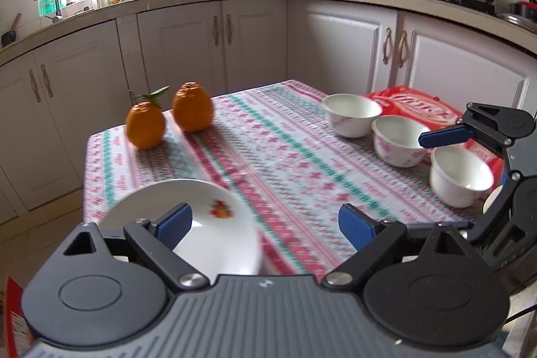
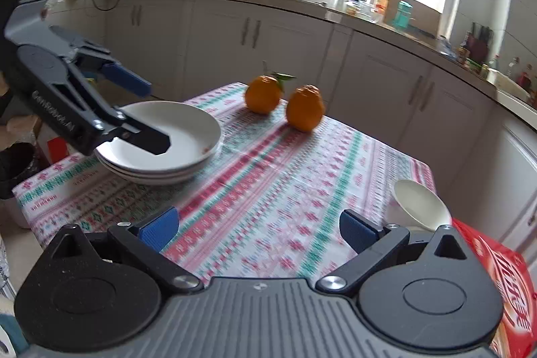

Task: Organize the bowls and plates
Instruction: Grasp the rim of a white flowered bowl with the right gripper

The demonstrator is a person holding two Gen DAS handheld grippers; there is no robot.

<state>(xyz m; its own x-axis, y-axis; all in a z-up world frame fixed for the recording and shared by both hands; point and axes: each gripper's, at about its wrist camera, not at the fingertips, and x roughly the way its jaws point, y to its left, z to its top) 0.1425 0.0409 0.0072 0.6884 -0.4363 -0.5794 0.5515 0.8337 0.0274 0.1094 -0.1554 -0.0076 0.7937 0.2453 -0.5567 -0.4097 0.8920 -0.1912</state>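
Three plates (image 2: 157,153) are stacked on the tablecloth (image 2: 268,176) w/ bowls (image 1: 396,140) lined up opposite; left gripper (image 1: 265,225) & right gripper (image 2: 258,228) are held wide open, nothing gripped.

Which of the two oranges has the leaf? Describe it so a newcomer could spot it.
Start at the table with the patterned cloth and go to its far corner on the window side, where two oranges sit side by side. The leafy orange is the one nearer that corner's edge; unlike the bare orange, it keeps a green stem with leaves.
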